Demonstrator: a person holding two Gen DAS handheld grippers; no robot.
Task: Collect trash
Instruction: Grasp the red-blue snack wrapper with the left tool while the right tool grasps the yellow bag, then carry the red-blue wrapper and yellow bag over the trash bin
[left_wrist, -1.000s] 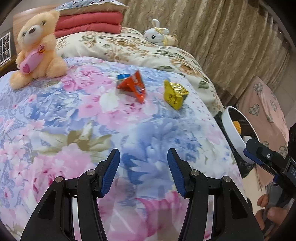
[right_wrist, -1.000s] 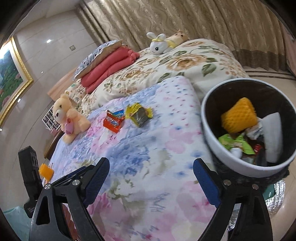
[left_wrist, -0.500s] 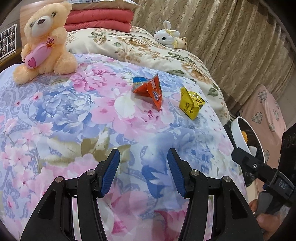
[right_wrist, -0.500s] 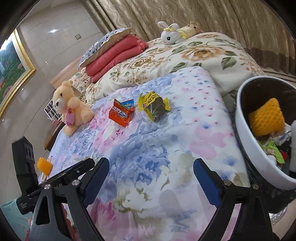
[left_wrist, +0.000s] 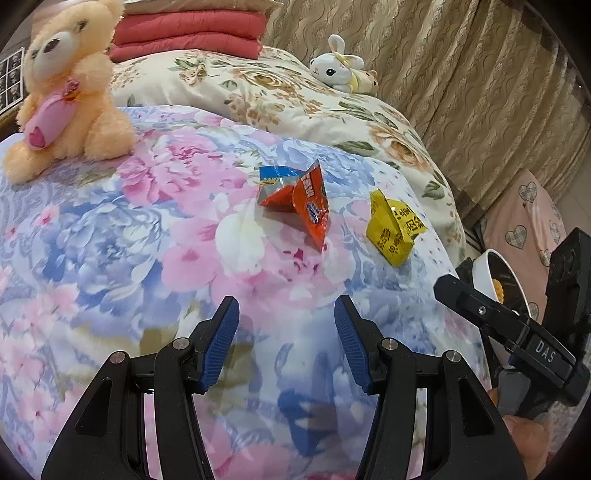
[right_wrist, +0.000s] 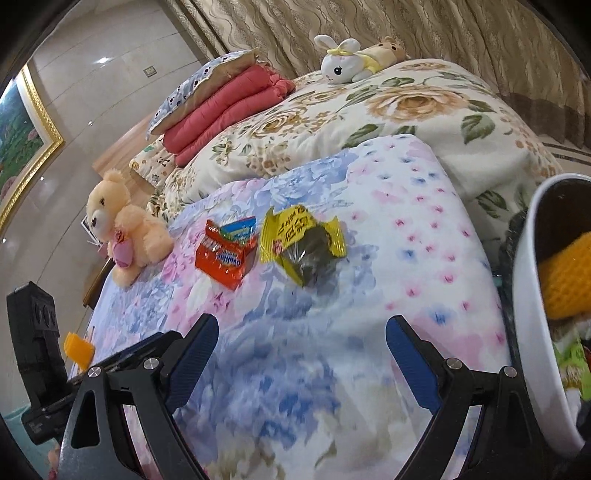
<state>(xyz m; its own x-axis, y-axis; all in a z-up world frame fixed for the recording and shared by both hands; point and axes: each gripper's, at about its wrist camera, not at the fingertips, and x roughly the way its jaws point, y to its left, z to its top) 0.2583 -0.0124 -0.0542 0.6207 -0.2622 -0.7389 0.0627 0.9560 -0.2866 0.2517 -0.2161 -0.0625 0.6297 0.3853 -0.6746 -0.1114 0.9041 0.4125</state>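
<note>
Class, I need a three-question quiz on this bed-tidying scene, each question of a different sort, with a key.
1. True or false: the left tool already grips a wrapper.
2. Multiple choice: the orange-red wrapper lies on the (A) beige rose quilt, (B) pink-and-blue floral blanket, (C) floor.
3. Fill in: on the blanket, the wrapper nearer the white bin is the ____ one.

Key:
1. False: both the left tool and the right tool are open and empty, short of the wrappers.
2. B: it lies on the pink-and-blue floral blanket, between the peach teddy bear and the yellow wrapper.
3. Yellow.
</note>
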